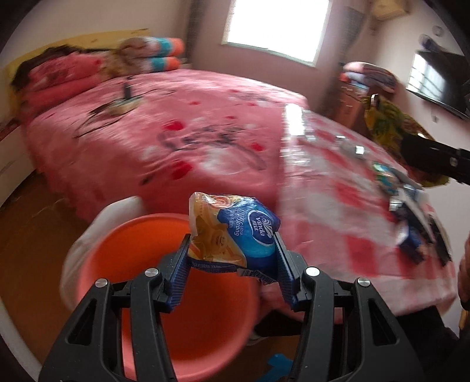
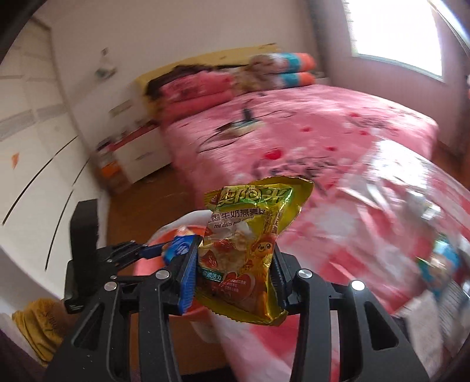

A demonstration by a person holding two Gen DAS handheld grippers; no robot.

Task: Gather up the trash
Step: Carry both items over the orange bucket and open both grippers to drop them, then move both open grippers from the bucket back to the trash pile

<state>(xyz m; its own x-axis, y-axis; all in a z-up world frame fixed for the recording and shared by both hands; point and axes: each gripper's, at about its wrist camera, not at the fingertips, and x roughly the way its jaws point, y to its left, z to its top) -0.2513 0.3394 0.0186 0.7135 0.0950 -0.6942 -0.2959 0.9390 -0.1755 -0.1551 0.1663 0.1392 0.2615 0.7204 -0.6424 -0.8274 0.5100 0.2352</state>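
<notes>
- The left gripper, black with blue ribbed pads, is clamped on a crumpled blue and orange plastic tissue packet; the packet sits between both pads and bulges above them
- Directly beneath that packet stands a round salmon-orange plastic bin, its open mouth facing up, with a white liner folded over its rim; the bin rests on a brown wooden floor
- The right gripper, of the same black and blue build, is pressed together on a shiny yellow and green foil snack wrapper printed with red dates; the wrapper stands upright between the pads
- In the right wrist view the left gripper shows to the left, just over the bin, with the blue packet at its tip
- To the right of the bin stands a table under a pink and red checked cloth; several more wrappers, blue, silver and white, lie scattered along its far edge, blurred
- Behind lies a bed with a pink patterned cover, stacked bedding at its head, and a bright window
</notes>
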